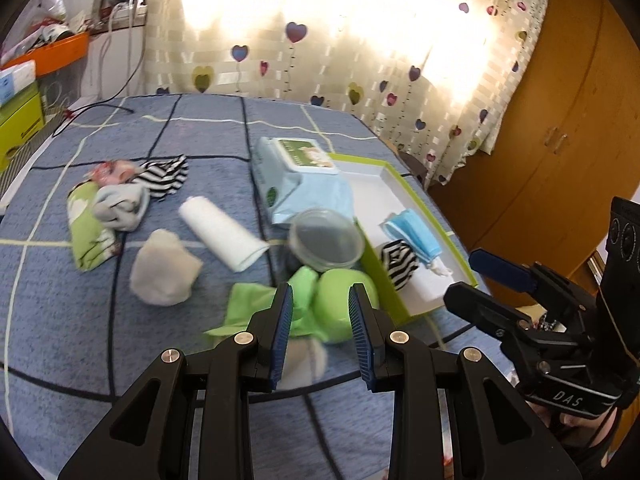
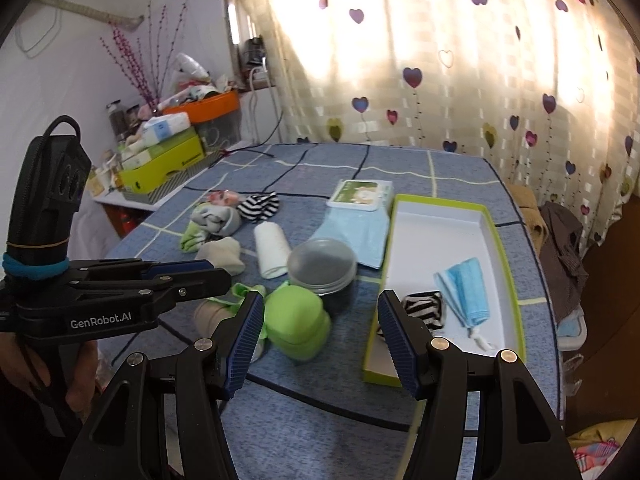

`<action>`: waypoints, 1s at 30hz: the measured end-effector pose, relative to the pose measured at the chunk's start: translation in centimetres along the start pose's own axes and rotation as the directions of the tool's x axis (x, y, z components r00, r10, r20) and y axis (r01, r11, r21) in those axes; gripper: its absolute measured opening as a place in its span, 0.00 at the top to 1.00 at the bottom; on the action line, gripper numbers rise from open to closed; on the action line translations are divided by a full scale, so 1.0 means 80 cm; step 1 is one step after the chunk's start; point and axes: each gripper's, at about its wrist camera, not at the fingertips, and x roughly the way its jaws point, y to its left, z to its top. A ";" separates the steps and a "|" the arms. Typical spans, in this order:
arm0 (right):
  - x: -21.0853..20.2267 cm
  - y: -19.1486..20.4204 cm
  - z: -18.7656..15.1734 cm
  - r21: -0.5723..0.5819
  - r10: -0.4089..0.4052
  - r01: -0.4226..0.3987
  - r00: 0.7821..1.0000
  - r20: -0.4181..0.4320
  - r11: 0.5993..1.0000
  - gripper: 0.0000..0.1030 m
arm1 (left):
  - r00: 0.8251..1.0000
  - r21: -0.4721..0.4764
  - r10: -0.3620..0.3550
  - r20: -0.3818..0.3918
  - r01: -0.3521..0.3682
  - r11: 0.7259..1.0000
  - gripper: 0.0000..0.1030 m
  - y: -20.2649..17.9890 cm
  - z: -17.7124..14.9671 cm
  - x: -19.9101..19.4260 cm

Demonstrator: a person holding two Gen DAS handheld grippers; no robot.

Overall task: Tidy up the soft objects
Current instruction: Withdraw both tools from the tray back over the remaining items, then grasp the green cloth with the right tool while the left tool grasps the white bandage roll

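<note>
1. Blue checked bedspread: the surface on which all the soft objects lie, with a heart-print curtain hanging behind it.
2. Far-left cluster: a green printed cloth, a grey sock bundle lying partly over it, and a black-and-white striped sock just behind.
3. Beige sock ball: sits alone, near the cluster and just left of the rolled white cloth.
4. Left gripper: fingers parted, holding nothing, hovering above the bright green fabric bundle; the bundle shows between the blue pads without visible contact.
5. Round clear-lidded container: stands just behind the green bundle, touching or nearly touching it, and in front of the light blue wet-wipe pack.
6. Lime-edged white tray: lies to the right of the container, with the wipe pack resting against its far left corner.
7. Tray contents: a second striped sock at the near end, and a folded blue face mask just beside it on the right.
8. Right gripper: fingers spread wide, empty, held above the bedspread between the green bundle and the near end of the tray.
9. Wooden wardrobe: stands at the far right, beyond the bed.
</note>
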 end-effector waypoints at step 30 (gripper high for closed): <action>0.091 0.096 0.014 -0.212 0.093 -0.126 0.983 -0.159 0.969 0.49 | 0.996 -0.143 0.089 -0.012 -0.090 0.986 0.71 0.099 -0.024 -0.017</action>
